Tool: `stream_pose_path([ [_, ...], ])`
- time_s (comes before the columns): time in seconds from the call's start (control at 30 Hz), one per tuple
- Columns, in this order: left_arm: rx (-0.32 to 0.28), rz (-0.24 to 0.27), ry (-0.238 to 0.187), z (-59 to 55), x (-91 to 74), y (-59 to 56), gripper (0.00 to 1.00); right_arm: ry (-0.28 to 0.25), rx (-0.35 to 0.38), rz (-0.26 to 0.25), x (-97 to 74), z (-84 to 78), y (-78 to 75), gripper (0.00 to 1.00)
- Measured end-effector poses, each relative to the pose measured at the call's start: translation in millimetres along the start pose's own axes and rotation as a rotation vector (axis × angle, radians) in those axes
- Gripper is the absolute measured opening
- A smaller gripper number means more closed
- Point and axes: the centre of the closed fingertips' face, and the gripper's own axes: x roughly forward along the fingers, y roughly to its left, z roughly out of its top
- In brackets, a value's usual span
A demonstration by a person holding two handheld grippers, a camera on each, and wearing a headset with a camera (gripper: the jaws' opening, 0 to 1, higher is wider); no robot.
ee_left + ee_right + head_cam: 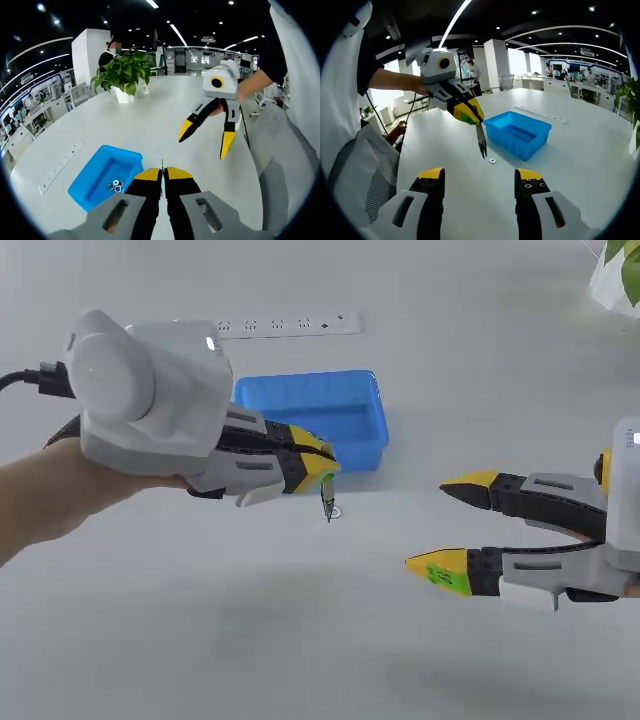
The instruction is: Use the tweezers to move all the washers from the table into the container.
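1. A broad white table (200, 640) carries a white power strip (285, 325).
2. A potted plant (122, 70) stands on the table.
3. The ceiling (555, 25) is dark, with long strip lights (177, 35) (small spotlights (534, 12) too).
4. A white pillar (87, 50) rises behind the plant, and a grey mesh chair (280, 170) sits beside the table.

Your workbench is lit brightly and evenly from above: long ceiling strips (454, 22) and small round spots (534, 12) glow against the dark overhead in both gripper views. On the white table (200, 660) the shadows are soft and faint, with a thin one along the near wall of the blue container (365, 452). Your head view is a little soft, and the left gripper (328, 473), close to the lens, looks slightly smeared. Both gripper views bend straight lines hard toward their edges.
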Motion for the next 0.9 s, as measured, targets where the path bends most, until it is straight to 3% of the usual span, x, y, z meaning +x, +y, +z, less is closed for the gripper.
stream_pose_path([
  [0.13,0.0,-0.002,0.005,-1.8,4.2,2.4,0.06,0.033,-0.046,-0.013,4.0,-5.9,0.8,0.59],
  [0.3,-0.002,-0.008,0.001,-2.0,7.4,4.1,0.06,0.028,-0.032,-0.023,4.8,-7.9,1.0,0.64],
  [0.37,-0.004,-0.006,-0.022,1.7,8.5,5.6,0.06,0.02,-0.022,-0.028,4.4,-8.2,1.2,0.64],
  [0.67,-0.001,-0.009,-0.009,-2.4,12.6,9.2,0.06,0.015,-0.001,-0.05,1.8,-13.1,0.1,0.63],
  [0.9,0.0,-0.014,0.003,-3.6,14.3,4.5,0.06,0.003,0.013,-0.068,-0.7,-10.7,-4.4,0.63],
])
